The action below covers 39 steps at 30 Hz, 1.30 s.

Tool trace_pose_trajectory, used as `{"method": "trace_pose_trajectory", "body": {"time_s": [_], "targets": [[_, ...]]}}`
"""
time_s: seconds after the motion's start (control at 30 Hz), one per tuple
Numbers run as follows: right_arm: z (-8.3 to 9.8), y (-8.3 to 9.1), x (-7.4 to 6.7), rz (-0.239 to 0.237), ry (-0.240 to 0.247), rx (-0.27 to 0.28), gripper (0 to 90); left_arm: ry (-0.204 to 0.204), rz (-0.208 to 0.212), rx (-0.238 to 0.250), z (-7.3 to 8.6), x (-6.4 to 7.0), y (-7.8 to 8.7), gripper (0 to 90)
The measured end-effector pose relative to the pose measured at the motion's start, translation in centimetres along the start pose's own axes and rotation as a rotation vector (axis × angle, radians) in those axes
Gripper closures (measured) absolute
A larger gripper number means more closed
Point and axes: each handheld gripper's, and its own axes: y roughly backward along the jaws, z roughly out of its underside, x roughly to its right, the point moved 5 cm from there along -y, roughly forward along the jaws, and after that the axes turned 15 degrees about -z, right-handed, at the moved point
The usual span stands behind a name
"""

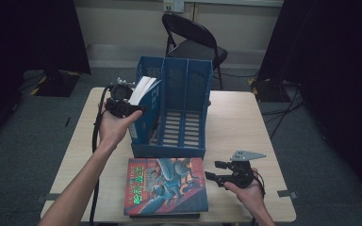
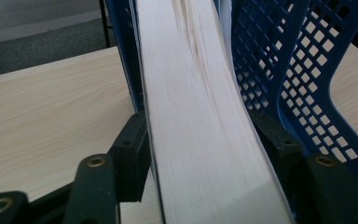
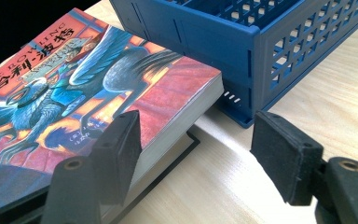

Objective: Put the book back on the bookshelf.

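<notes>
A thick book [image 1: 144, 88] with white page edges and a blue cover stands tilted in the leftmost slot of a blue file rack [image 1: 185, 80]. My left gripper [image 1: 138, 107] is shut on it, and in the left gripper view its pads [image 2: 130, 149] press both sides of the book [image 2: 200, 93], with the rack [image 2: 298, 70] behind. A red illustrated book [image 1: 166, 186] lies flat at the table's front. My right gripper [image 1: 213, 170] rests just right of it, open, with nothing between the jaws. In the right gripper view [image 3: 196, 144] the red book's [image 3: 74, 79] corner lies beside the left jaw.
A dark flat book [image 3: 170, 156] lies under the red one. The rack's [image 3: 242, 42] middle and right slots hold nothing. Bare wooden table [image 1: 238, 120] spreads to the right of the rack. A black folding chair [image 1: 193, 37] stands behind the table.
</notes>
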Motion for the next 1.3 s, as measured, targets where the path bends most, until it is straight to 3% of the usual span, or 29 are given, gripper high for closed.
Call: {"method": "trace_pose_trajectory", "body": {"time_s": [0.1, 0.2, 0.57, 0.63, 0.77, 0.9, 0.97, 1.2, 1.3], "targets": [[0.0, 0.0, 0.0, -0.001, 0.001, 0.001, 32.7, 0.029, 0.012, -0.023, -0.4, -0.2, -0.1, 47.0], [0.0, 0.0, 0.0, -0.003, -0.003, 0.001, 32.6, 0.032, 0.011, -0.058, -0.7, -0.1, -0.1, 47.9], [0.0, -0.1, 0.0, -0.007, -0.005, -0.003, 32.5, -0.028, -0.012, -0.207, -2.6, 0.1, -0.5, 51.7], [0.1, -0.1, 0.0, -0.009, -0.006, -0.003, 32.6, -0.065, -0.014, -0.243, -3.0, 0.0, -0.6, 51.0], [0.1, 0.0, 0.0, -0.009, -0.008, -0.004, 32.5, -0.087, -0.024, -0.274, -3.3, 0.0, -0.7, 52.9], [0.1, 0.0, 0.0, -0.010, -0.009, -0.003, 32.5, -0.099, -0.038, -0.316, -3.7, 0.2, -1.1, 53.3], [0.1, 0.0, 0.1, -0.012, -0.010, -0.003, 32.5, -0.084, -0.023, -0.353, -3.8, 0.2, -1.5, 52.6], [0.1, 0.0, 0.1, -0.014, -0.014, -0.004, 32.5, -0.086, -0.032, -0.400, -4.1, 0.7, -2.4, 49.2], [0.1, -0.1, 0.1, -0.014, -0.013, -0.006, 32.5, -0.082, -0.038, -0.410, -4.3, 0.9, -2.3, 43.3]]}}
